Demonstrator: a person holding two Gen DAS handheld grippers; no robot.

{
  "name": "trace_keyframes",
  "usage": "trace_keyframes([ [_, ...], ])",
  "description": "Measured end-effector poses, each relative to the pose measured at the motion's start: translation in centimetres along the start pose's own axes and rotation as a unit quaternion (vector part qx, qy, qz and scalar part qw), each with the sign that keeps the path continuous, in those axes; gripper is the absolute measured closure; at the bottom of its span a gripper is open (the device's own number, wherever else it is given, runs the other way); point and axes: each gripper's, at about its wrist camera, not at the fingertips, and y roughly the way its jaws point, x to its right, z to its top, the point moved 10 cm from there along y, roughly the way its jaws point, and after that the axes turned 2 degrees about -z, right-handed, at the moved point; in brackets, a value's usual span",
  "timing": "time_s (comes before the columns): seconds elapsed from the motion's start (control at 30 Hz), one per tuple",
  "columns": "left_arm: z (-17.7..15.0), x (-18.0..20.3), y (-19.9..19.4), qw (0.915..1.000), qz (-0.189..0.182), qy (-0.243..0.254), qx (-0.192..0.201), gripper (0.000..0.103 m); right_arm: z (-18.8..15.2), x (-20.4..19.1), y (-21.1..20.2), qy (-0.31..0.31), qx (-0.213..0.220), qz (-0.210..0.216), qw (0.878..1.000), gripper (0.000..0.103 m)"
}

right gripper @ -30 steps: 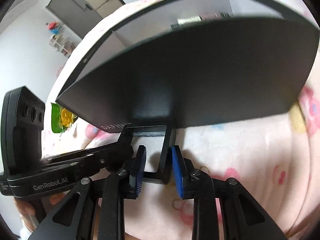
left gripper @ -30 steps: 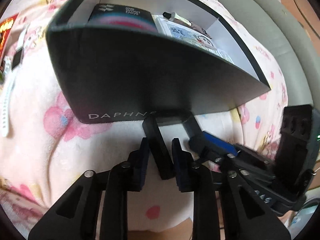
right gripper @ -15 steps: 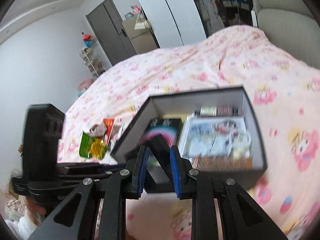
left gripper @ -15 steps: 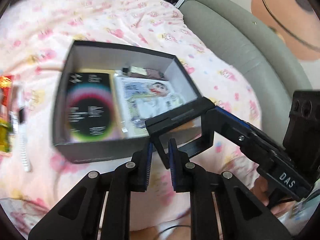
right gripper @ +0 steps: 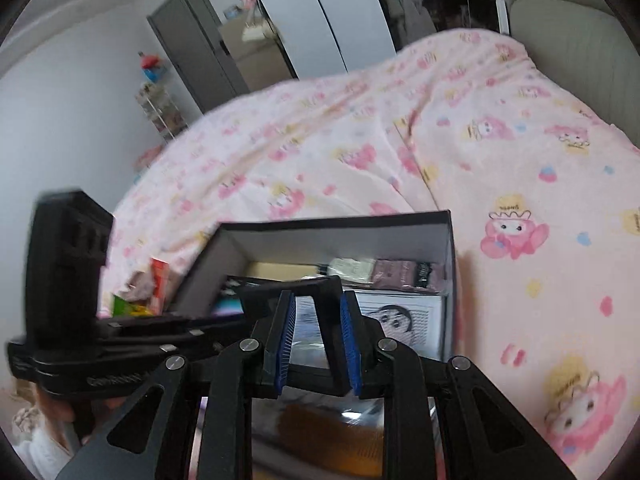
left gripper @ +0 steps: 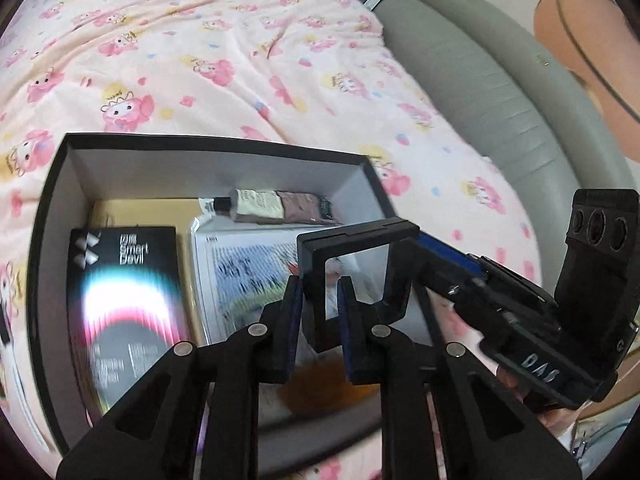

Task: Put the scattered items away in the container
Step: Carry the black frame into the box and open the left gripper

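Note:
Both grippers hold one black square frame with a clear middle [left gripper: 352,252] above the open black box [left gripper: 216,148]. My left gripper [left gripper: 319,312] is shut on the frame's left bar. My right gripper [right gripper: 317,328] is shut on its other side bar [right gripper: 328,344]. The box [right gripper: 340,220] sits on the pink bed cover. Inside lie a black "Smart Devil" package [left gripper: 124,300], a cartoon-print booklet [left gripper: 256,272], a tube [left gripper: 276,206] at the far wall and a brown comb [left gripper: 320,392] near the front wall.
Snack packets [right gripper: 140,296] lie on the bed cover left of the box. A grey padded headboard [left gripper: 480,92] runs along the right. The pink patterned cover [right gripper: 520,200] spreads around the box. A door and shelves stand at the far wall.
Both grippers have lifted the frame from beside the box's front wall up over the open box. The views now look down into the box.

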Motion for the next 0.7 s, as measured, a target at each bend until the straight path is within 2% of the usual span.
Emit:
trace_keyframes([
  [0.1, 0.2, -1.6, 2.3, 0.9996, 0.013, -0.004, -0.024, 0.088, -0.8, 1.3, 2.7, 0.01, -0.028, -0.013, 0.999, 0.083],
  [0.2, -0.3, -2.7, 4.1, 0.9982, 0.02, -0.014, -0.055, 0.088, -1.8, 2.4, 4.4, 0.052, -0.048, -0.008, 0.997, 0.083],
  [0.33, -0.7, -3.2, 5.1, 0.9968, 0.029, -0.013, -0.073, 0.088, -2.1, 2.6, 5.0, 0.045, -0.058, -0.017, 0.997, 0.083],
  [0.5, -0.3, -3.8, 5.1, 0.9937, 0.057, -0.041, -0.088, 0.088, -1.5, 3.2, 3.6, 0.049, -0.036, -0.025, 0.998, 0.083],
  [0.63, -1.7, -3.3, 4.7, 0.9921, 0.052, -0.025, -0.111, 0.088, -0.8, 4.6, -0.6, 0.023, 0.018, -0.074, 0.997, 0.083],
  [0.7, -2.0, -3.1, 4.8, 0.992, 0.054, -0.016, -0.113, 0.087, -0.6, 6.1, -2.3, 0.037, 0.037, -0.091, 0.994, 0.083],
])
